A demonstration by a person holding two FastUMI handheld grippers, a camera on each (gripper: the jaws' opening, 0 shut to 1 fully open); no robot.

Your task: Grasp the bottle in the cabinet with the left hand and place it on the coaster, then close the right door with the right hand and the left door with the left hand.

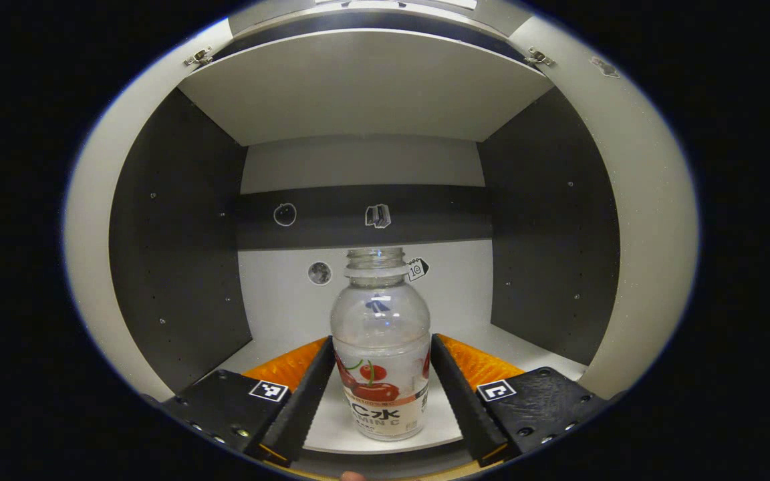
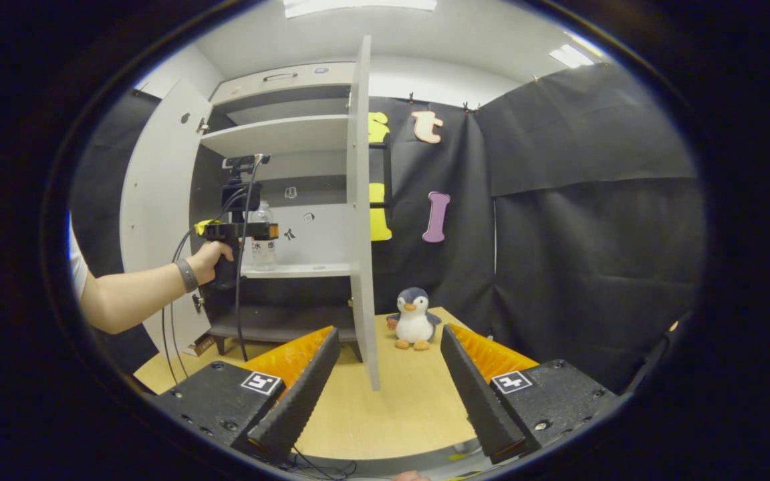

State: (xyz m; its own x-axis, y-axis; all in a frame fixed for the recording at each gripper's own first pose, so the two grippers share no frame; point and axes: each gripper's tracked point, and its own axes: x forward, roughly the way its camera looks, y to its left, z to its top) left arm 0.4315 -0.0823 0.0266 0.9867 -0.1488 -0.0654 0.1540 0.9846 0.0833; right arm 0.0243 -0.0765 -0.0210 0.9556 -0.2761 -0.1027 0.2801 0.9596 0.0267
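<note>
Bottle (image 1: 381, 347) between left jaws, uncapped

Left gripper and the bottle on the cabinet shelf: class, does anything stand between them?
Nothing visible does. The bottle stands upright between the left gripper's open fingers, with both cabinet doors swung open.

Clear glossy plastic bottle (image 1: 380, 347) with paper-like label, on matt grey shelf (image 1: 385, 437). Beside bottle, ribbed black finger pads (image 1: 305, 394) backed by orange plastic. Below the shelf, pale wood-look table (image 2: 385, 407); on it, plush penguin (image 2: 414, 318).
</note>
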